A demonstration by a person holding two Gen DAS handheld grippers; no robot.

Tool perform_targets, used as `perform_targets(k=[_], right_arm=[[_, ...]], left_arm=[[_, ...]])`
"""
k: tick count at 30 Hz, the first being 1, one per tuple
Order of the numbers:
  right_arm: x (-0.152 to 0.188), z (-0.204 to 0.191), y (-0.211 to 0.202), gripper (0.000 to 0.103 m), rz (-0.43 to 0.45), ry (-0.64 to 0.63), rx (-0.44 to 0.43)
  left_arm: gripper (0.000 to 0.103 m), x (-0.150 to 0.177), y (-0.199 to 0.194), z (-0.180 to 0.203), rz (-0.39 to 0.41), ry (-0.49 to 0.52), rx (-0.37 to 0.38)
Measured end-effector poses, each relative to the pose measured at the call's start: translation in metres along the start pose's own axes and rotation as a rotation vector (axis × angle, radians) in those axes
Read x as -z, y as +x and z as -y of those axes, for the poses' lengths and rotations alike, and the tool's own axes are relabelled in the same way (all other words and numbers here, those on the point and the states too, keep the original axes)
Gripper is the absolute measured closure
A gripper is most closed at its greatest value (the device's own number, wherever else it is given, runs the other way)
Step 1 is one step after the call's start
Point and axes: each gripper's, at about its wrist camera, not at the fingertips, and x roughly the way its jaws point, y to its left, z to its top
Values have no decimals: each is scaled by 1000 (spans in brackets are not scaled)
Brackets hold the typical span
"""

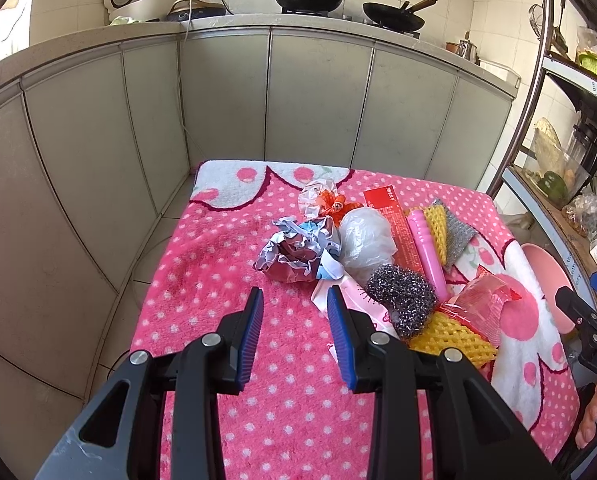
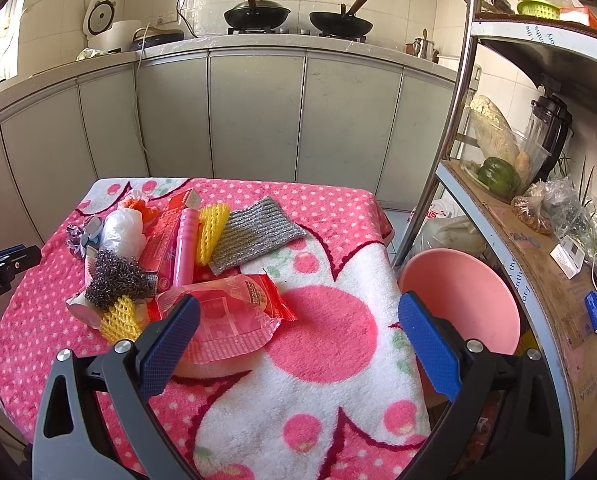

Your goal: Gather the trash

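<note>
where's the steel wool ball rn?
In the right wrist view the steel wool ball sits at the pile's left, touching the red box, just behind a yellow foam net.

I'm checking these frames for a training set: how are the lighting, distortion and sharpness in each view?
Left wrist view: strong fisheye bend in the grey cabinet fronts, black corner vignette, a blown-out window at the far left; the crumpled paper ball is sharp. Right wrist view: the same curvature along the metal shelf pole, soft even daylight on the pink dotted blanket, no motion blur.
</note>
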Motion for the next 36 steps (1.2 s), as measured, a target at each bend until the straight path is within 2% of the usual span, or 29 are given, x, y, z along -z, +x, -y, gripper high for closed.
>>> perform_targets(k=[23, 31, 36], right_arm=[[0, 1, -4, 3, 2, 2, 1], [-5, 4, -2, 4, 1, 1, -39], [-9, 9, 3, 7, -9, 18, -79]], left_arm=[[71, 2, 1, -4, -2, 1, 14], [71, 3, 6, -17, -22, -13, 43], [69, -1, 9, -28, -35, -51, 79]])
